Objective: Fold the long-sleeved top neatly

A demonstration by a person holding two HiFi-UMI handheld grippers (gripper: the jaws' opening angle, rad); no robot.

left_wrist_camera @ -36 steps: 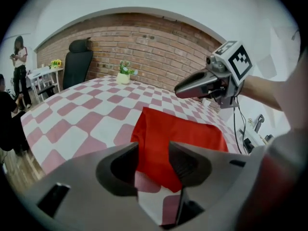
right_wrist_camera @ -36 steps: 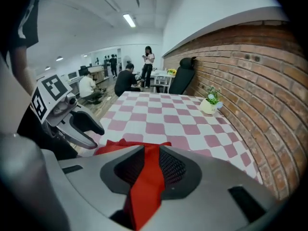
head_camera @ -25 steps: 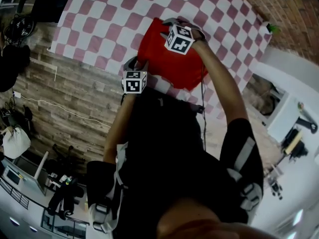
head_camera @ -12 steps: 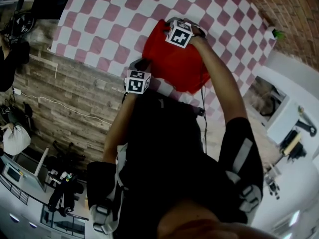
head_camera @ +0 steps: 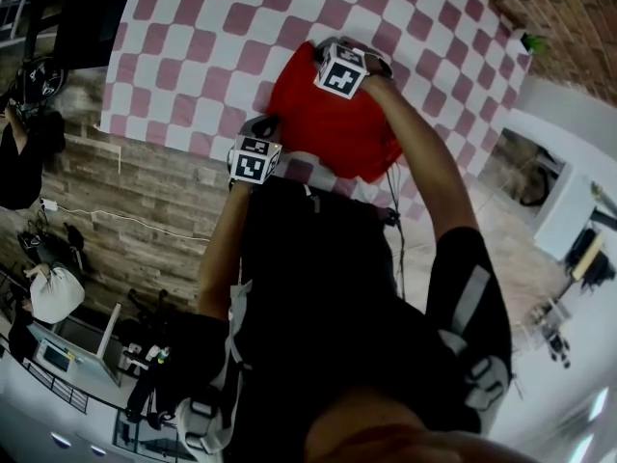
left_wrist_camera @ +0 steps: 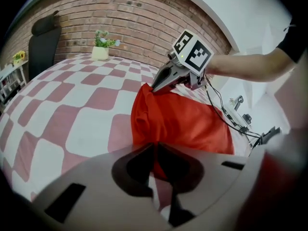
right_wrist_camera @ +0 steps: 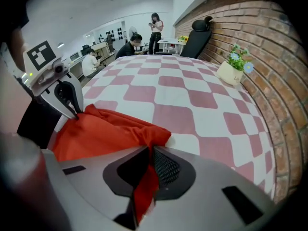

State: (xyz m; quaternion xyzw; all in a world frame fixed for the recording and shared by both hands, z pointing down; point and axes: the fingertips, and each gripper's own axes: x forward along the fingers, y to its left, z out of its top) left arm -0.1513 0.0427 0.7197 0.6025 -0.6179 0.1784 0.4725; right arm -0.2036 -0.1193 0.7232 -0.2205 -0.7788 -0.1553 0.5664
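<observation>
Jaws of left gripper (left_wrist_camera: pixel 155 153) and right gripper (right_wrist_camera: pixel 147 165), just closing, each pinch the crumpled red top (head_camera: pixel 328 123) on a pink-checked tablecloth (head_camera: pixel 212 37); rough brick wall (left_wrist_camera: pixel 120 18), wood-plank floor (head_camera: pixel 125 201) beyond.

The long-sleeved top (head_camera: pixel 333 128) is plain bright red; the tablecloth (head_camera: pixel 212 46) is checked in dusky pink and white. The marker cubes (head_camera: pixel 342 70) show black squares on white, the wall (left_wrist_camera: pixel 120 18) is reddish-brown brick, and the floor (head_camera: pixel 145 210) is grey-brown wood planks
</observation>
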